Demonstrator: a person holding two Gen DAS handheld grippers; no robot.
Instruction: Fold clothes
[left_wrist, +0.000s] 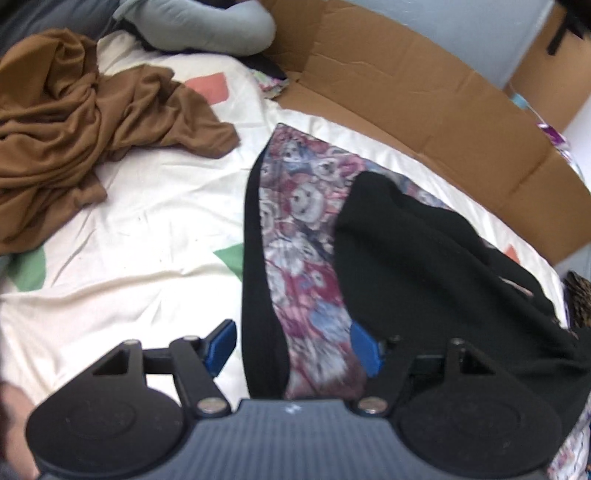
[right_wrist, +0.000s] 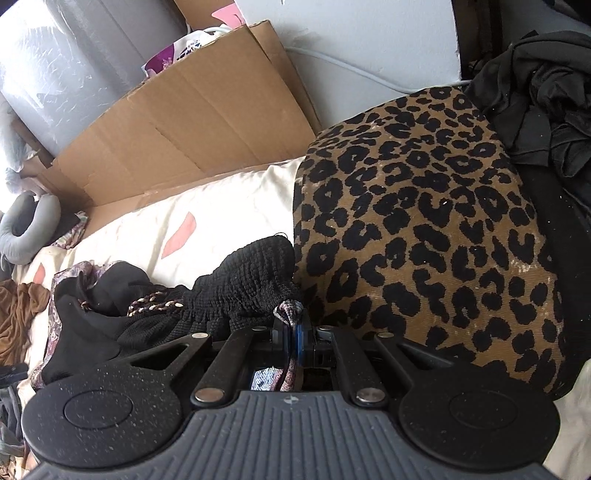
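Observation:
A floral garment (left_wrist: 295, 229) with black edging and a black folded-over part (left_wrist: 424, 258) lies on the cream bed sheet (left_wrist: 147, 221). My left gripper (left_wrist: 293, 347) hovers over its near end, open, with the cloth lying between the blue pads (left_wrist: 223, 347) and neither pad pressing on it. In the right wrist view my right gripper (right_wrist: 293, 334) is shut on a floral edge (right_wrist: 290, 310) of the same garment. Its black smocked part (right_wrist: 243, 284) bunches just in front of the fingers.
A crumpled brown garment (left_wrist: 74, 122) lies at the left of the bed. Flattened cardboard (left_wrist: 424, 96) lines the far side. A grey neck pillow (left_wrist: 207, 26) sits at the back. A leopard-print cushion (right_wrist: 424, 240) stands right beside my right gripper, with dark clothes (right_wrist: 535, 92) behind it.

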